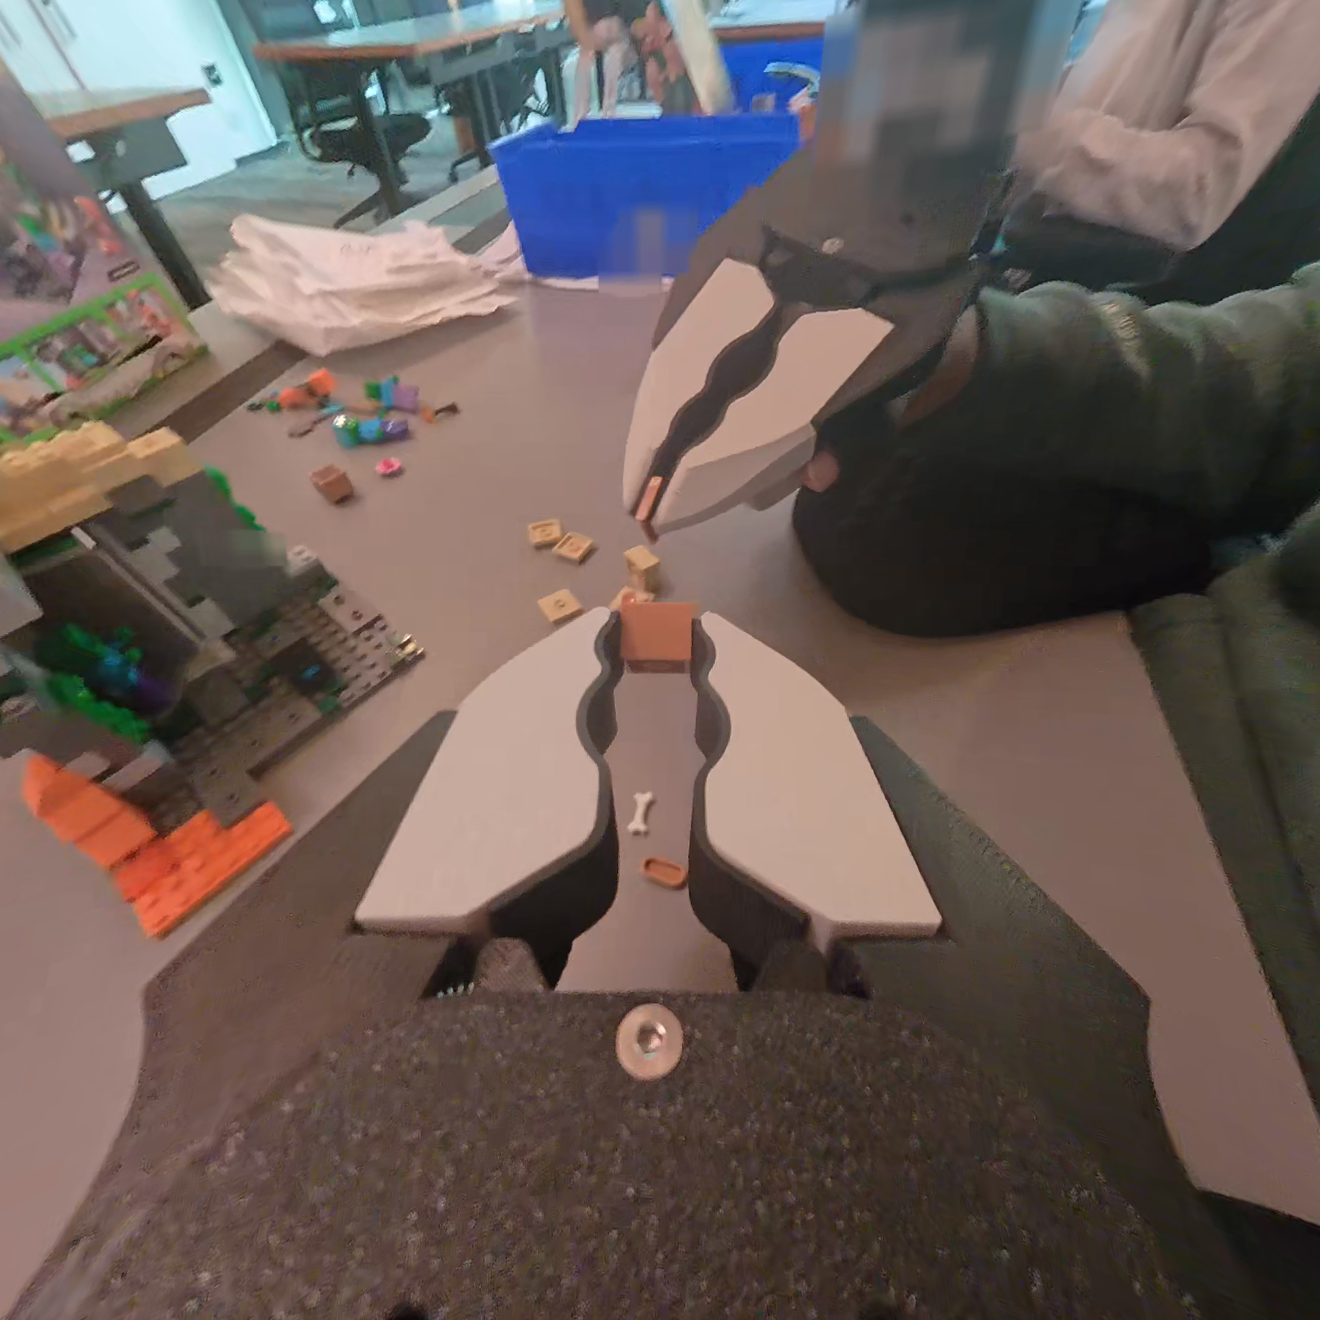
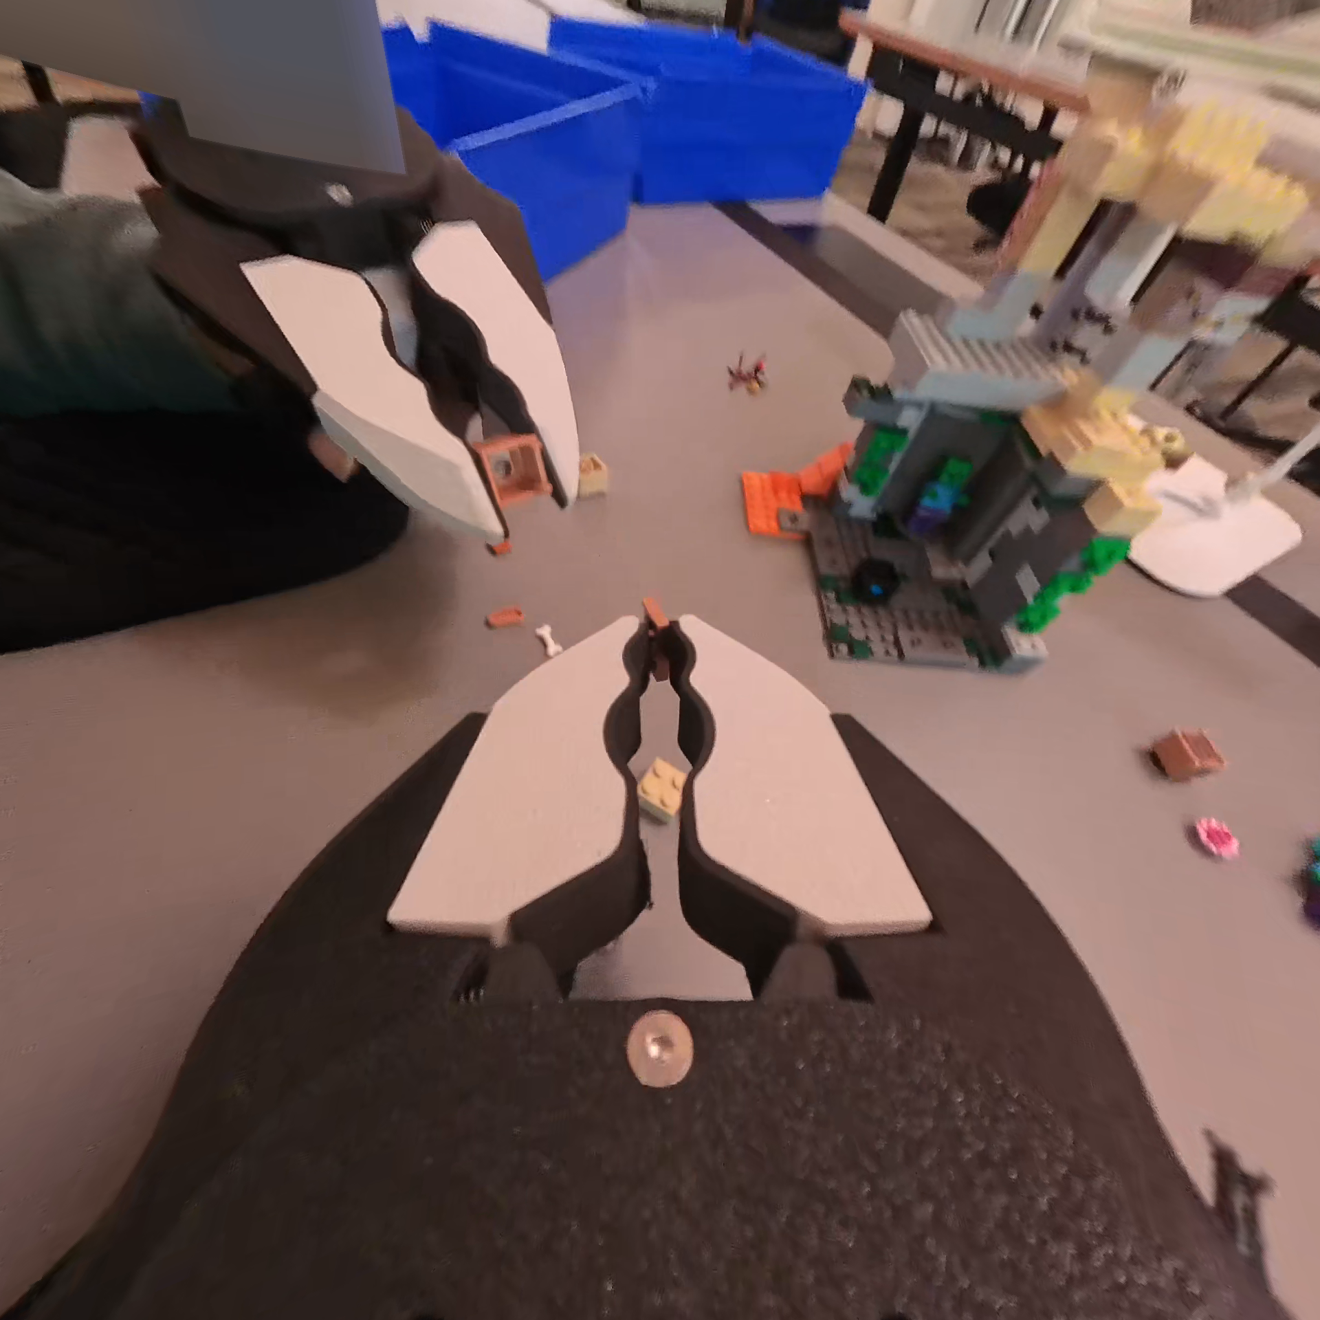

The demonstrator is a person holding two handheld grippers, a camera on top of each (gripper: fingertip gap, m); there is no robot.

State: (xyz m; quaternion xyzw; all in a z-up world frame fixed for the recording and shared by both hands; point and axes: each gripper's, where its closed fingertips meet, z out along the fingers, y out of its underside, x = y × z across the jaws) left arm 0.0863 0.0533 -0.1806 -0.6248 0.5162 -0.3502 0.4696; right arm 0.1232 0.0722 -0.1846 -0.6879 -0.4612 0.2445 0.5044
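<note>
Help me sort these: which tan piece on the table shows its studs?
The tan two-by-two brick seen between the right gripper's fingers shows four studs; the flat tan tiles show none.

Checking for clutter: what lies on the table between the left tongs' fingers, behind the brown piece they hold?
In the left wrist view, a white bone piece and a small brown ring piece lie on the grey table.

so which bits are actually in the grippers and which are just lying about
In the grippers:
- left gripper: shut on the brown box piece
- right gripper: shut on a thin brown plate

Lying about:
- white bone
- tan tiles
- brick castle
- blue bins
- paper stack
</note>
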